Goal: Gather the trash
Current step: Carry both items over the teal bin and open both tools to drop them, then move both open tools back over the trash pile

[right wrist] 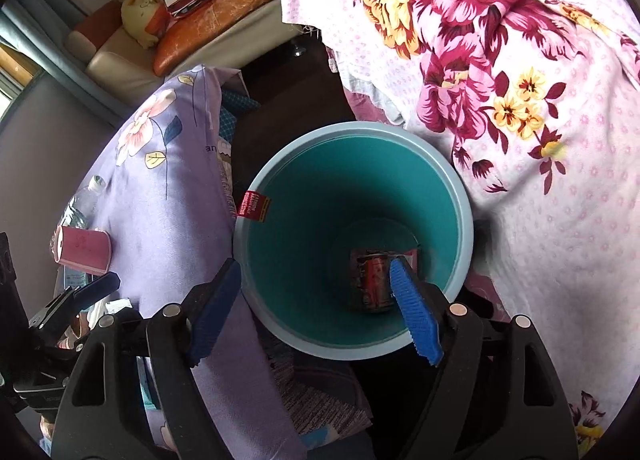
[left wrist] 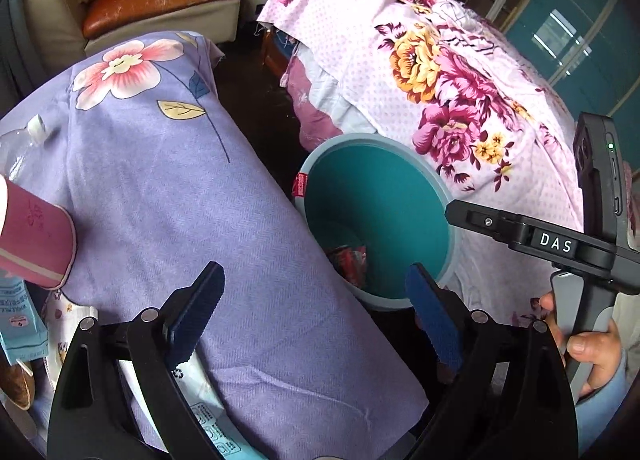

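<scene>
right gripper [right wrist: 316, 308] tilted down, jaws apart – over bin [right wrist: 466, 220]

I see a surface draped in a lilac flowered cloth [left wrist: 180, 188]. Near its left edge a pink paper cup [left wrist: 34, 240] lies on its side, with a clear plastic bottle [left wrist: 20, 144] just beyond it and a pale blue packet [left wrist: 20, 316] just beside the cup. On the dark floor [left wrist: 256, 100], beside the cloth's right edge, stands a teal bin [right wrist: 352, 164], a red can [right wrist: 372, 280] at its bottom.
</scene>
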### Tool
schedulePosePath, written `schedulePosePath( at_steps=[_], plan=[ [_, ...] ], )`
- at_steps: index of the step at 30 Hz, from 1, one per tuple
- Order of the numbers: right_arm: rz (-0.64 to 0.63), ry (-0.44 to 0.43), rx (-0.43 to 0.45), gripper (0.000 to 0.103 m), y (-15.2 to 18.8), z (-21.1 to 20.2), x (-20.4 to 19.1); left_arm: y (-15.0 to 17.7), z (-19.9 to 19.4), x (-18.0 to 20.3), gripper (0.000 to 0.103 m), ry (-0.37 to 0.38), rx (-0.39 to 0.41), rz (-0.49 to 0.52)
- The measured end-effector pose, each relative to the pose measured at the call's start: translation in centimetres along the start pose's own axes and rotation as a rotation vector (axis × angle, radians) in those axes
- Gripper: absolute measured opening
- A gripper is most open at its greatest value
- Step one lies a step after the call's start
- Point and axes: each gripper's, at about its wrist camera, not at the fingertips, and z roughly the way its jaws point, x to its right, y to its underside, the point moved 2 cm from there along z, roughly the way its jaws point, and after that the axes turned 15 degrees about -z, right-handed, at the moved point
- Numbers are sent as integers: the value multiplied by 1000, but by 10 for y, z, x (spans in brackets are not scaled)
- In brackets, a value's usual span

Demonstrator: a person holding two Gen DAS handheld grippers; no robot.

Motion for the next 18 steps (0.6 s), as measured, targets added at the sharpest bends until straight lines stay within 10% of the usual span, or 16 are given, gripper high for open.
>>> schedulePosePath(
  at_steps=[18],
  plan=[
    [-119,-50,-32,78,33,-29,-108,62,-103,-105,92,-41,121,-126]
  ],
)
